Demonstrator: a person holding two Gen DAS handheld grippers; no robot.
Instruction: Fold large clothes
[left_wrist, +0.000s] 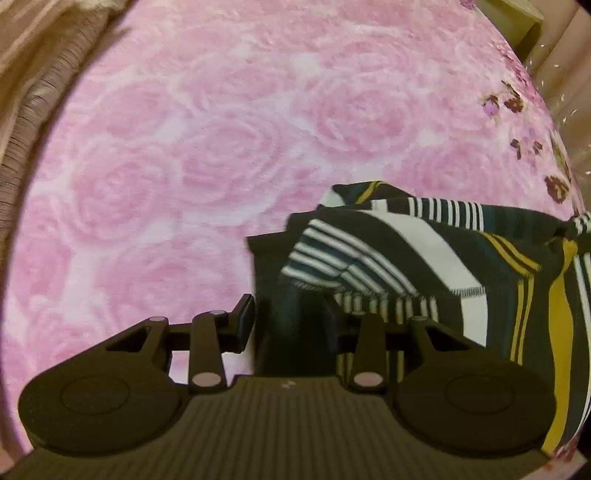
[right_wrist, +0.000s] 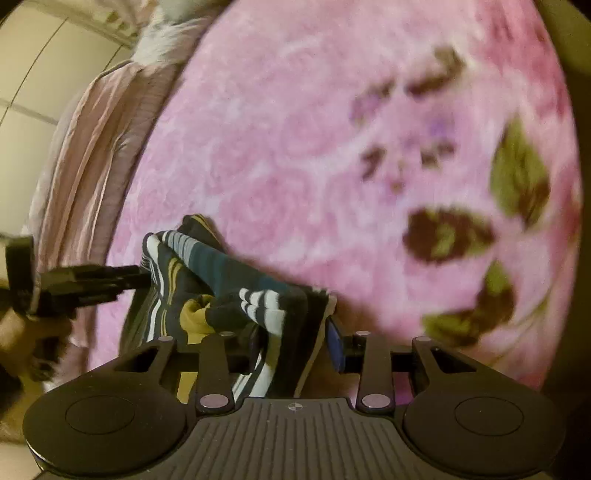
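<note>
Striped garment (left_wrist: 406, 258) lies bunched on the pink bed (left_wrist: 184, 147), long axis left-right btwn both hands. Left gripper (left_wrist: 291, 321) & right gripper (right_wrist: 295, 347): jaws partly open w/ cloth between; firm grip can't be told. Both equally near.

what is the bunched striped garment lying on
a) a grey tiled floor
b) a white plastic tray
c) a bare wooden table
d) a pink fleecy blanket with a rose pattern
d: the bunched dark garment with white, teal and mustard stripes lies on a pink fleecy blanket with a rose pattern, which fills the area around it in both wrist views.
</note>
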